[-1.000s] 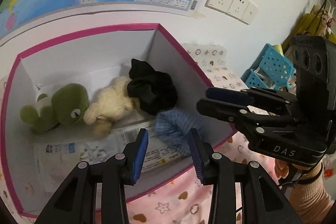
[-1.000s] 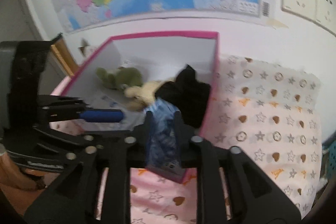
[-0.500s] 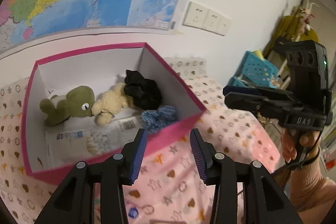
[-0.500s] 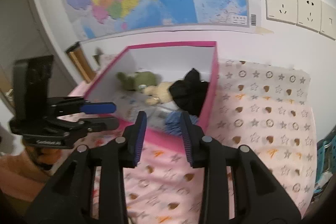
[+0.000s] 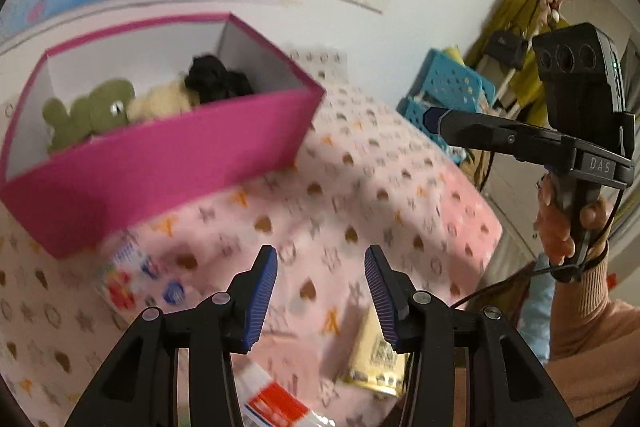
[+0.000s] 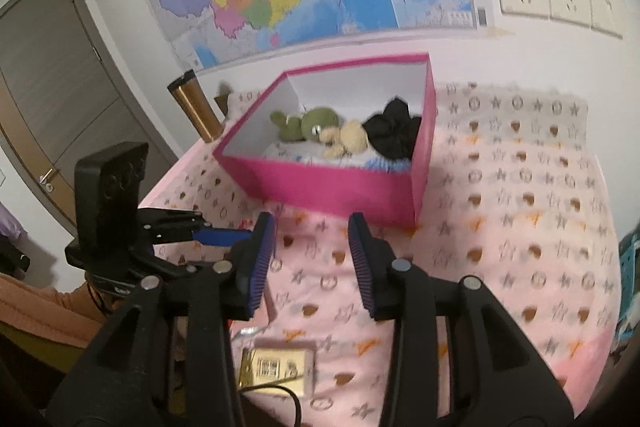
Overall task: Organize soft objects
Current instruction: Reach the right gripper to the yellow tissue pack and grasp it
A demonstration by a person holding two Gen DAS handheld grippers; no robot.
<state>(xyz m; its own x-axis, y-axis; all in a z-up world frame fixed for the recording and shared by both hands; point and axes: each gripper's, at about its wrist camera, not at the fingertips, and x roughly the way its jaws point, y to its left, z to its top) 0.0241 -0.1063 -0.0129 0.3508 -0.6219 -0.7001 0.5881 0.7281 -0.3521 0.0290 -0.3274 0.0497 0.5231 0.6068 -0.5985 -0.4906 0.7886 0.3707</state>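
Both grippers, left (image 5: 320,291) and right (image 6: 311,259), hang open and empty near a pink box (image 6: 332,183) holding plush toys (image 6: 316,131).

Left tool (image 5: 320,291) and right tool (image 6: 312,259) both gape, holding nothing.

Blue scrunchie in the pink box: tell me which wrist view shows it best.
Right wrist view: the blue scrunchie shows just above the pink box's near wall, below the black scrunchie. In the left wrist view, that wall hides it.
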